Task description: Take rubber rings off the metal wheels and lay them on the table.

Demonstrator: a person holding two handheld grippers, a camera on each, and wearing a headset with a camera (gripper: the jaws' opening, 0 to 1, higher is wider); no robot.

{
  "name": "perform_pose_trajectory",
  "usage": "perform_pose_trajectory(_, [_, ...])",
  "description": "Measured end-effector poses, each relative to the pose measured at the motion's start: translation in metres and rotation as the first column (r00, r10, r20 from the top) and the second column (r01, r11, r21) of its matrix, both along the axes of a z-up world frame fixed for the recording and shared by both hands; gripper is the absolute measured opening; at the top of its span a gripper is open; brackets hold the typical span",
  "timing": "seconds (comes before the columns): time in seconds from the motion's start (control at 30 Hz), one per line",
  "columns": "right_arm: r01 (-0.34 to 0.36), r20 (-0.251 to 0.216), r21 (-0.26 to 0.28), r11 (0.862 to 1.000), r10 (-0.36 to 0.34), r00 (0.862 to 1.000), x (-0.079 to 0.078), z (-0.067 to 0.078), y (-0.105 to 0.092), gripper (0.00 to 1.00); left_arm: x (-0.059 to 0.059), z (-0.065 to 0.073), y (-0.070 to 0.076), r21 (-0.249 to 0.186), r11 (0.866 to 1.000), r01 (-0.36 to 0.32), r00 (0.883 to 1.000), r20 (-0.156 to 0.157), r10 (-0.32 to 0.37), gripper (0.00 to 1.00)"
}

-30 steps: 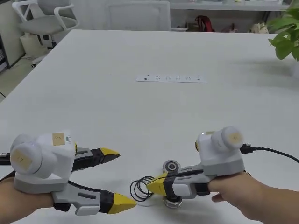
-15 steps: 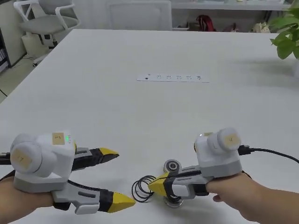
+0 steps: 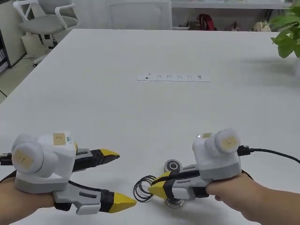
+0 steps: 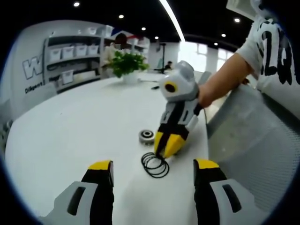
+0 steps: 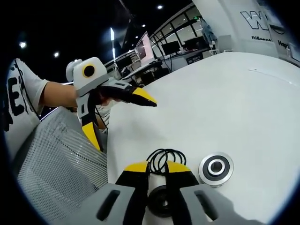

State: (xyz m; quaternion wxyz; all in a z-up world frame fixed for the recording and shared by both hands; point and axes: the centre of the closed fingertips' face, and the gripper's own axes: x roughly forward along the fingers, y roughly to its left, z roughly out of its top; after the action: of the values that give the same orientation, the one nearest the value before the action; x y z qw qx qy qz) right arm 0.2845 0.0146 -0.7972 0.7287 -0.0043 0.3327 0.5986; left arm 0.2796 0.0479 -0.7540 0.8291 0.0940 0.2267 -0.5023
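at the 6 o'clock edge of the white table [image 3: 140,117], a loose pile of thin black rubber rings [image 3: 142,188] is lying flat, with a small silver metal wheel [image 3: 172,166] sitting at its 1 o'clock. the jaws of the right gripper [image 3: 157,186] are sitting nearly together at the pile's 3 o'clock edge, and i cannot tell whether they are pinching a ring; the left gripper [image 3: 116,177] is hovering at 9 o'clock, jaws spread wide, holding nothing. the rings are looking light, limp and stretchy, so pinching one strand at the outer edge seems best.
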Motion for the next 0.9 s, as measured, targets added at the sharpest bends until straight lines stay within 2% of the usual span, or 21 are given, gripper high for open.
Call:
perform_pose_trajectory(0.23, [0.006, 0.024, 0.018, 1.000, -0.006, 1.000, 0.004, 0.010, -0.004, 0.15, -0.001, 0.002, 0.001, 0.000, 1.000, -0.002, 1.000, 0.002, 0.002, 0.70])
perform_pose_trajectory(0.57, [0.030, 0.089, 0.072, 0.997, -0.037, 0.995, 0.014, 0.040, -0.017, 0.23, 0.000, 0.012, 0.002, 0.002, 1.000, -0.005, 1.000, 0.029, 0.005, 0.73])
perform_pose_trajectory(0.77, [0.048, 0.125, 0.109, 0.993, -0.061, 0.990, 0.015, 0.058, -0.031, 0.32, -0.001, 0.023, 0.000, -0.013, 1.000, -0.009, 0.999, 0.043, 0.009, 0.76])
perform_pose_trajectory(0.9, [0.047, 0.158, 0.113, 0.992, -0.065, 0.985, 0.015, 0.067, -0.039, 0.38, -0.002, 0.031, -0.001, -0.023, 1.000, -0.007, 0.998, 0.056, 0.008, 0.78])
